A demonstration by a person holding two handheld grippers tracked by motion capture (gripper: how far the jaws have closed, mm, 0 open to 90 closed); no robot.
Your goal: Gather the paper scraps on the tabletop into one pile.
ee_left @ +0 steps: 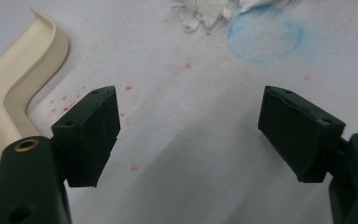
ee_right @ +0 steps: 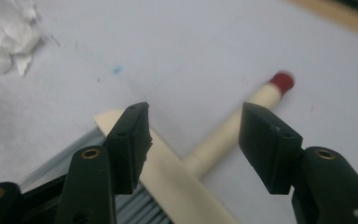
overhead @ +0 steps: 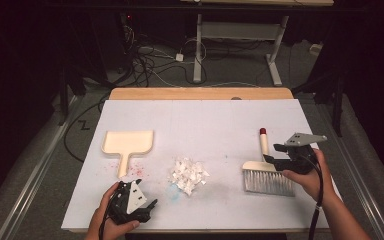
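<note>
Fingers (ee_right: pixel 130 144) of the right gripper (ee_right: pixel 193 140) stand about half open with nothing pressed between them; they straddle the neck where the brush (overhead: pixel 268 175) handle meets its cream head, above it and not yet clamping. Over on the left gripper (ee_left: pixel 189 135), the jaws are spread wide and bare over the white mat (overhead: pixel 205 120), nothing held.

Seen from the high view, with the heap of paper scraps (overhead: pixel 188 175) as the clock's centre, the brush lies at three o'clock, its red-tipped handle pointing away toward twelve; the dustpan (overhead: pixel 127 145) lies at about ten o'clock, handle toward the person; the left gripper rests near seven.

My reading is that the pick-up of the brush is the step in hand, sweeping not yet begun; next, the right jaws should sink around the handle near the head and close squarely, so the brush does not swivel; the left gripper should then turn toward the dustpan handle.
</note>
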